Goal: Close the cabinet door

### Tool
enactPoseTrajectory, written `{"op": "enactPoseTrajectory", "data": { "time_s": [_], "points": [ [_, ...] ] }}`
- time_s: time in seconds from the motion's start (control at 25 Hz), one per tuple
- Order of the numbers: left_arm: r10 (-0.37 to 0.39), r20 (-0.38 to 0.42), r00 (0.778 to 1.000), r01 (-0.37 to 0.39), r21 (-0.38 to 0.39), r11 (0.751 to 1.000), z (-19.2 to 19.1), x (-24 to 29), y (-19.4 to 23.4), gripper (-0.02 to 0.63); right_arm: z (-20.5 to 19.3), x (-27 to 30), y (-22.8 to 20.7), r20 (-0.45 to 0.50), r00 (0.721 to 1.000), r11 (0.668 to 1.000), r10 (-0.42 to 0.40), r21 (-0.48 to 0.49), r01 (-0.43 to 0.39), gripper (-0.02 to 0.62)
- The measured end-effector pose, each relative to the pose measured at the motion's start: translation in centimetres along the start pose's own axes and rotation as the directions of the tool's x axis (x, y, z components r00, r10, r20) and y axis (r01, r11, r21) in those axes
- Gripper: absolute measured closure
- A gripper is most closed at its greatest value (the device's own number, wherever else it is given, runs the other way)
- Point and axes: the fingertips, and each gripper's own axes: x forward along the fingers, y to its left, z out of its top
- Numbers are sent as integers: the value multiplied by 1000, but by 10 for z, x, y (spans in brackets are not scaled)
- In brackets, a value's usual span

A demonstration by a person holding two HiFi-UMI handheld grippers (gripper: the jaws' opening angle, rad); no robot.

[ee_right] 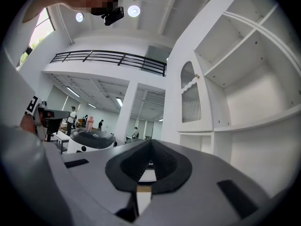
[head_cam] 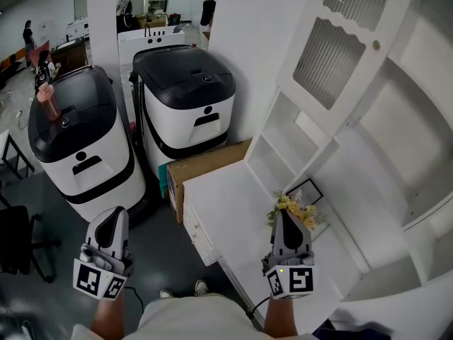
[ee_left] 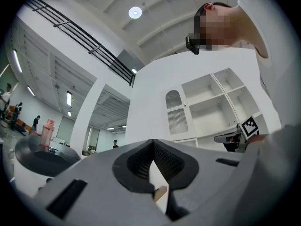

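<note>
The white cabinet [head_cam: 396,154] fills the right of the head view. Its door [head_cam: 347,41], with ribbed glass panels and a small knob [head_cam: 376,45], stands swung open towards me. My right gripper [head_cam: 289,222] is shut and empty, held low over the cabinet's counter [head_cam: 226,211], well below the door. My left gripper [head_cam: 110,225] hangs over the floor to the left, its jaws together with nothing between them. The left gripper view shows the left gripper [ee_left: 153,142] with the door [ee_left: 175,112] far ahead. In the right gripper view, the right gripper [ee_right: 150,142] sits below the door [ee_right: 190,98].
A bunch of yellow flowers [head_cam: 297,207] and a small black picture frame [head_cam: 306,190] sit on the counter just ahead of my right gripper. Two white and black machines [head_cam: 78,140] [head_cam: 187,94] and a cardboard box [head_cam: 205,165] stand left of the cabinet. A black chair [head_cam: 18,246] is at far left.
</note>
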Motion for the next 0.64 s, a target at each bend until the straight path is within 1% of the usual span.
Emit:
{"op": "enactPoseTrajectory", "data": {
  "time_s": [0.16, 0.36, 0.64],
  "points": [
    [5, -7, 1000, -5, -14, 1000, -4, -2, 0, 598, 5, 3, 4, 9, 1000, 1000, 10, -4, -10, 595],
    [5, 5, 1000, -5, -18, 1000, -3, -1, -2, 600, 14, 4, 2, 24, 1000, 1000, 14, -21, -13, 595],
    [3, 9, 1000, -2, -40, 999, -8, 2, -8, 599, 13, 1, -1, 20, 1000, 999, 14, -29, -14, 595]
  ]
}}
